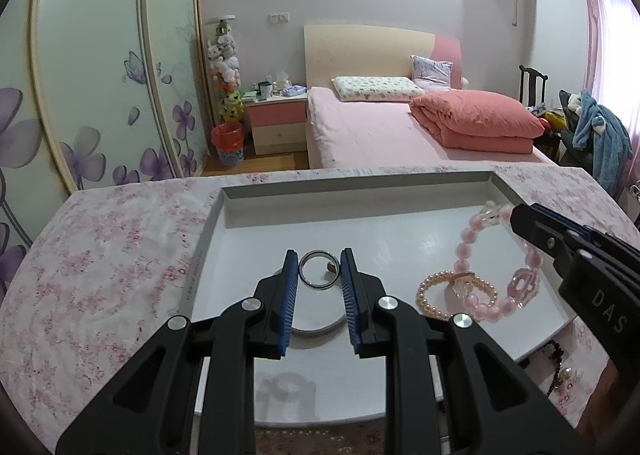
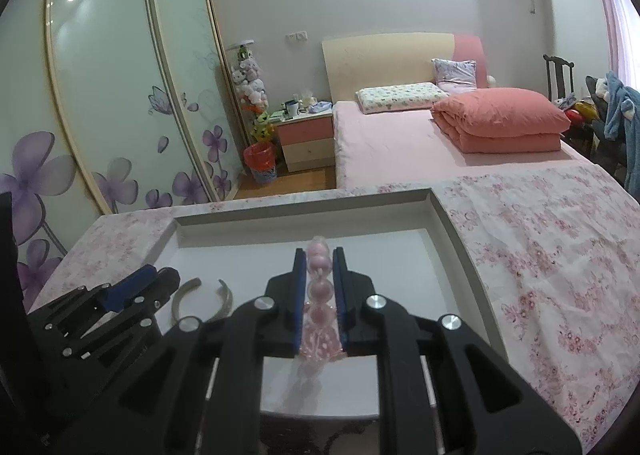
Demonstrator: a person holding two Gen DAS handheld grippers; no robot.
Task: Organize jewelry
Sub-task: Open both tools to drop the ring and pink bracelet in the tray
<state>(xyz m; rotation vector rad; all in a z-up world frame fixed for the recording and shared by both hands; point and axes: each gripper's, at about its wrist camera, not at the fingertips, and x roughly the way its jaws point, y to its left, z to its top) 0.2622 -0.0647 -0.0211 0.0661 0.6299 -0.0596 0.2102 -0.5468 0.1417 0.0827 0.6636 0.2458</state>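
Observation:
My left gripper (image 1: 319, 269) is shut on a silver ring (image 1: 319, 269), held between its blue pads above the white tray (image 1: 256, 195). A larger metal bangle (image 2: 202, 298) lies on the tray floor under it. My right gripper (image 2: 320, 257) is shut on a pink bead bracelet (image 2: 318, 291); the bracelet (image 1: 496, 255) hangs from it over the tray's right side. A small pearl bracelet (image 1: 436, 291) lies on the tray under the pink one. The right gripper shows at the right edge of the left wrist view (image 1: 516, 217).
The tray sits on a table with a pink floral cloth (image 1: 112, 255). Dark beads and a pearl piece (image 1: 560, 371) lie on the cloth beside the tray's right front corner. A bed (image 1: 380, 127) and wardrobe (image 1: 100, 75) stand behind.

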